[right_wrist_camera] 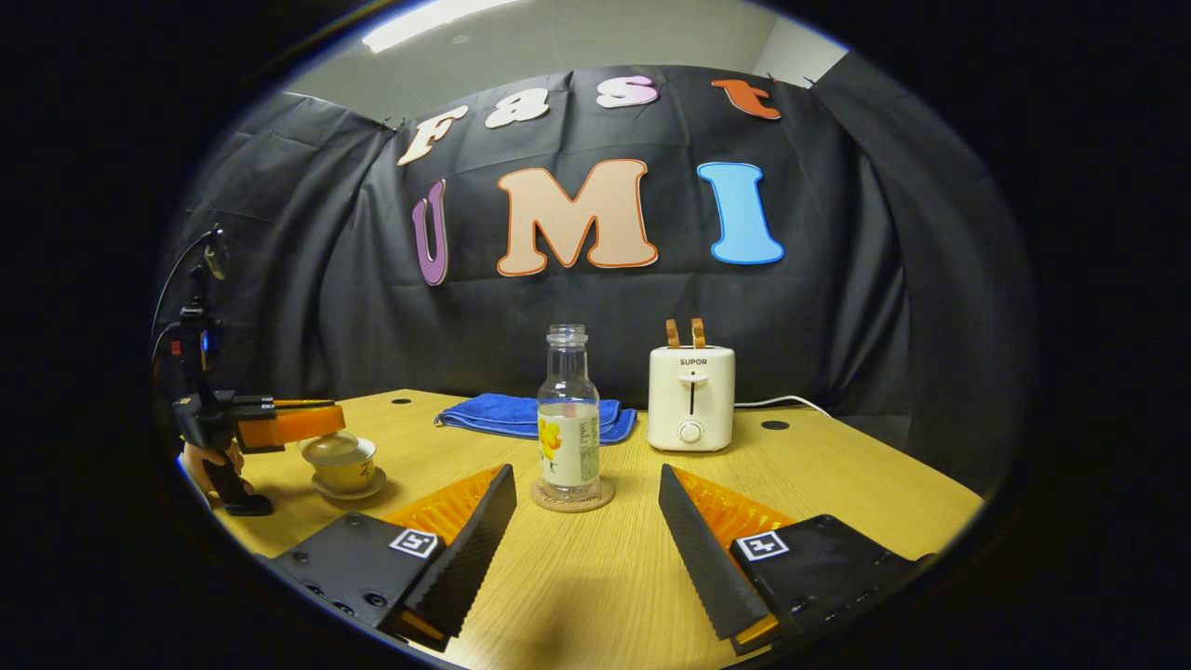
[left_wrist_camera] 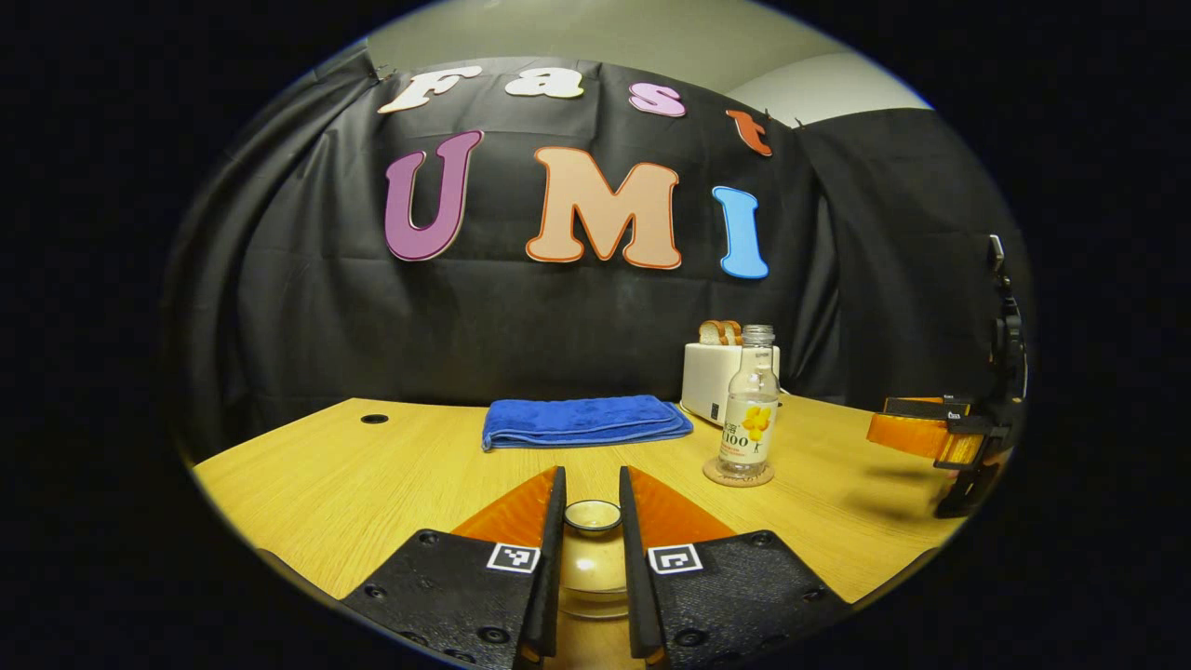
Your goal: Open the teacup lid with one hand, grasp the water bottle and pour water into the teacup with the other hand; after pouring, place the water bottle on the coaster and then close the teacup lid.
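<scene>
In the left gripper view, the left tongs (left_wrist_camera: 592, 507) are drawn close on either side of the teacup lid's knob (left_wrist_camera: 592, 515), with the teacup (left_wrist_camera: 592, 582) directly beneath; whether both fingers actually press on the knob cannot be told. Farther along the table (left_wrist_camera: 372, 475), the water bottle (left_wrist_camera: 749, 407) stands upright and capless on a round coaster (left_wrist_camera: 738, 475). Behind it sits a white toaster (left_wrist_camera: 712, 377) with bread slices sticking up, and to its left lies a folded blue towel (left_wrist_camera: 584, 419). The right tongs (left_wrist_camera: 930, 433) show at the right edge, above the table.

In the right gripper view, the right tongs (right_wrist_camera: 586, 521) stand wide apart and hold nothing, low over the table (right_wrist_camera: 837, 465). Between and beyond their fingers the water bottle (right_wrist_camera: 568, 428) rests on the coaster (right_wrist_camera: 572, 496), partly filled. The toaster (right_wrist_camera: 690, 398) stands to its right, the blue towel (right_wrist_camera: 521, 414) behind it. At far left, the left tongs (right_wrist_camera: 293, 423), held by a hand (right_wrist_camera: 207, 461), sit over the teacup (right_wrist_camera: 344, 463) on its saucer (right_wrist_camera: 349, 489).
</scene>
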